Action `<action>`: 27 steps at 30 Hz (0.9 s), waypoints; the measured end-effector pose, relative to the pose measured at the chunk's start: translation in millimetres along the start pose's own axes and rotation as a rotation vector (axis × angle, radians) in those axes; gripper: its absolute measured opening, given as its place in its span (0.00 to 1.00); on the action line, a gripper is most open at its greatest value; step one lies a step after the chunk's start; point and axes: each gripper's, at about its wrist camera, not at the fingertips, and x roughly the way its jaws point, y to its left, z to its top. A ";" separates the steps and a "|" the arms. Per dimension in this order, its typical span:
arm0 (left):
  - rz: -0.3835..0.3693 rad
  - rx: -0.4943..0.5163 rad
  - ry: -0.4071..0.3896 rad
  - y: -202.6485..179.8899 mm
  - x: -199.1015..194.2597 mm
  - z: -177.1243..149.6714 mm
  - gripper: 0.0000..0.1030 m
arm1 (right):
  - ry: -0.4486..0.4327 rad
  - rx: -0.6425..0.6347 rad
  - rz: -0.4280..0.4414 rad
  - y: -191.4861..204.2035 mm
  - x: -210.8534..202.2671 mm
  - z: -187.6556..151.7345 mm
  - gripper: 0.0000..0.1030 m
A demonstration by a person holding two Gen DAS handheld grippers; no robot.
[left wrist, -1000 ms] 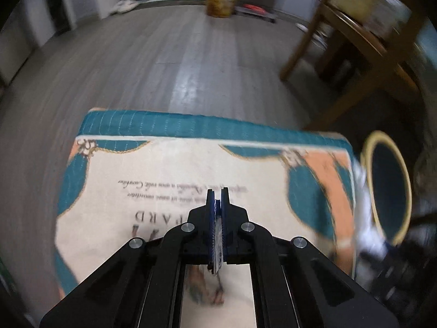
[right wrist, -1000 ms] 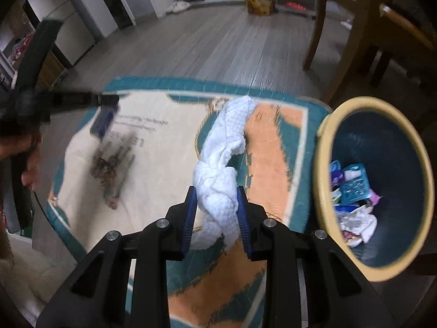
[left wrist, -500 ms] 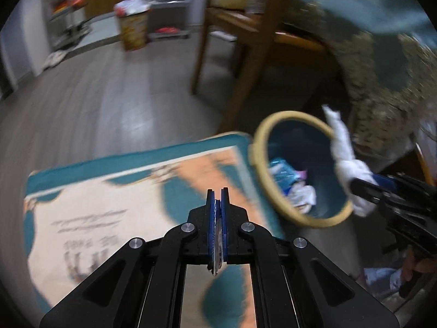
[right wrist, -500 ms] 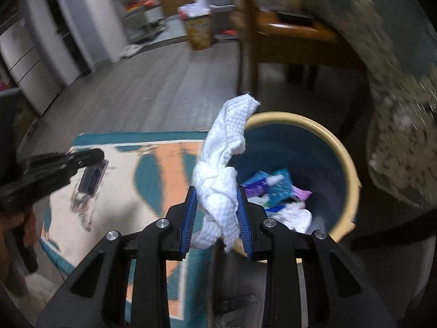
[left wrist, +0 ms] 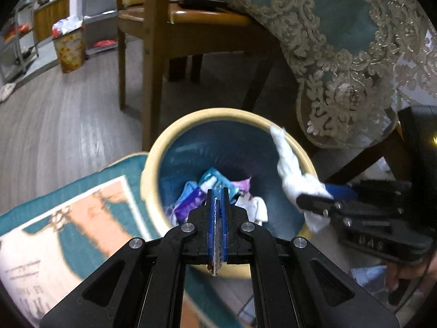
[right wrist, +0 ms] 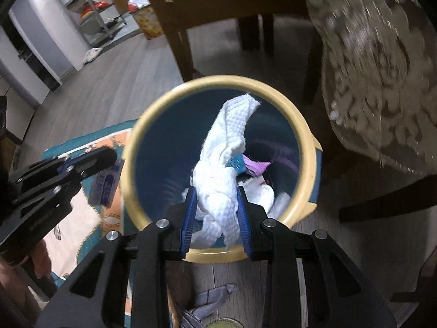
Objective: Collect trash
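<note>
A round bin with a yellow rim (left wrist: pixel 153 158) (right wrist: pixel 153 125) and a blue inside stands on the floor, holding several wrappers and tissues. My right gripper (right wrist: pixel 215 191) (left wrist: pixel 308 202) hangs over its opening, shut on a crumpled white paper towel (right wrist: pixel 229 147) (left wrist: pixel 289 169) that sticks out past the fingertips. My left gripper (left wrist: pixel 217 191) (right wrist: pixel 109 157) is at the bin's near left rim, shut on a thin blue wrapper (right wrist: pixel 105 186). In the left wrist view that wrapper shows only as an edge (left wrist: pixel 217 248) between the pads.
A teal, orange and cream rug (left wrist: pixel 82 218) lies left of the bin. A wooden chair (left wrist: pixel 153 54) stands just behind it, and a lace-edged teal tablecloth (left wrist: pixel 355 68) hangs at the right. Grey cloth (right wrist: pixel 207 303) lies on the floor in front. A second bin (left wrist: pixel 68 52) stands far off.
Both grippers have swung from above the rug to the bin, carrying the paper towel and the wrapper. The bin now sits centred under both views.
</note>
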 end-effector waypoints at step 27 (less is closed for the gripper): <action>0.081 0.068 -0.026 5.4 -106.4 -43.3 0.20 | -0.138 0.049 -0.007 31.0 -75.3 -48.6 0.36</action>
